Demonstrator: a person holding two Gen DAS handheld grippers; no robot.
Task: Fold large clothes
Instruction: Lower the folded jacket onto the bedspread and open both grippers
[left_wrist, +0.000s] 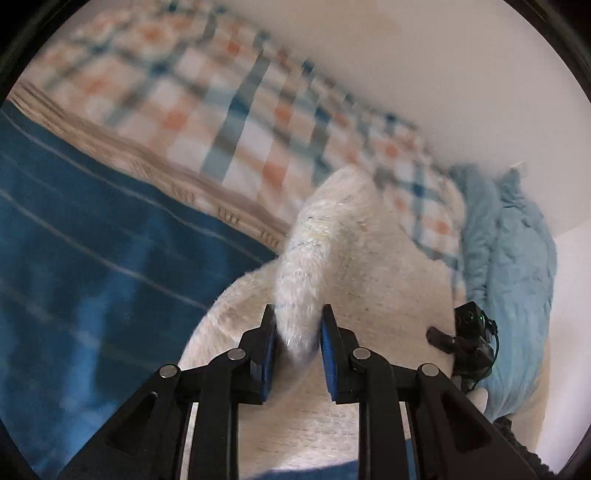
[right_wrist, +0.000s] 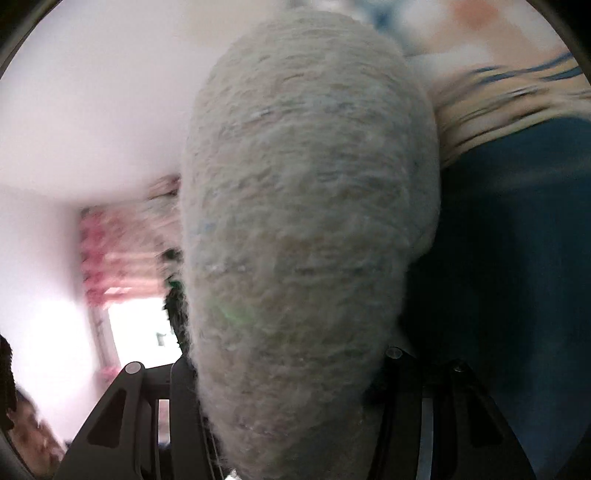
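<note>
Fabric of a cream fuzzy garment (left_wrist: 354, 258) is pinched between the blue pads (left_wrist: 328, 354) of the left gripper (left_wrist: 297, 332), a raised fold running ahead of it. No containers are seen. A dark blue striped blanket (left_wrist: 92, 258) lies left of it, a plaid quilt (left_wrist: 221, 110) beyond, a light blue cloth (left_wrist: 517, 258) to the right — the right gripper (left_wrist: 467, 338) is seen there. From the right wrist, garment bulk hides the right gripper's fingertips — whether it is clamped cannot be told.

Both wrist views look forward along their jaws, close against the shared fuzzy cream garment (left_wrist: 354, 258).
</note>
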